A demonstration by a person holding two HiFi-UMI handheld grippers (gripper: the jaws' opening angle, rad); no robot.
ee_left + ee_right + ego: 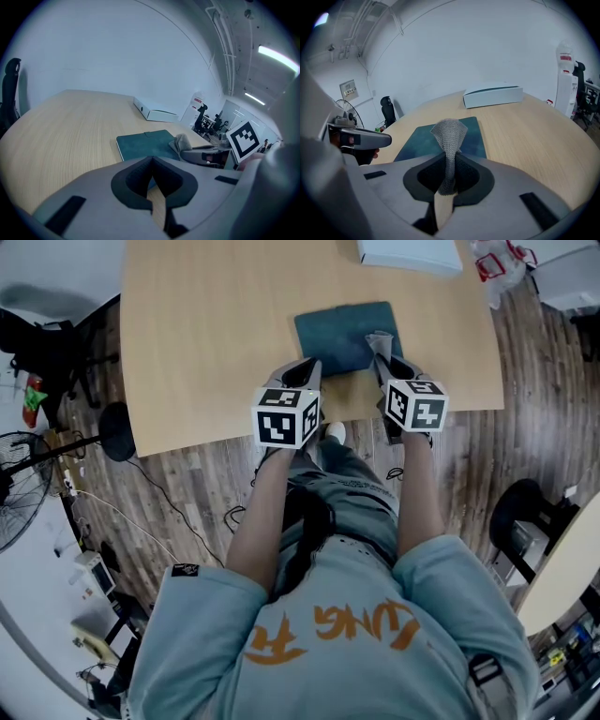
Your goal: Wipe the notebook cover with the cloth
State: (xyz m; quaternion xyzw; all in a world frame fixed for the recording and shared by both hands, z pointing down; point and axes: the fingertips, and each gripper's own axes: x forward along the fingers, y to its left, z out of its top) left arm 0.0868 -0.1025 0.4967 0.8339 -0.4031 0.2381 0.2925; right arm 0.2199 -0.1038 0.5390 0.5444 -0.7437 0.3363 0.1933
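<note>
**Notebook (347, 337) flat on the table (206, 334), cloth (449, 140) pinched in my right gripper (447, 180)**

On the left, my left forearm (258, 512) reached straight forward from the shoulder. My left gripper (152, 180) sat level at the table's near edge, with its marker cube (286, 415) facing up. Its jaws were closed tip to tip with nothing between them, and its nose pointed at the notebook's near left corner. I could not tell whether it touched that corner.

The teal notebook lay closed in the middle of the near part of the table, just ahead of both tools. A white box (410, 253) lay well beyond it, at the far edge.

On the right, my right forearm (422, 493) ran forward alongside the left one. The right gripper reached a little farther in than the left, over the notebook's near right part. Its jaws were clamped on the grey knitted cloth. The cloth stood up out of the pads as a folded tongue, and its free end curled forward above the cover.
</note>
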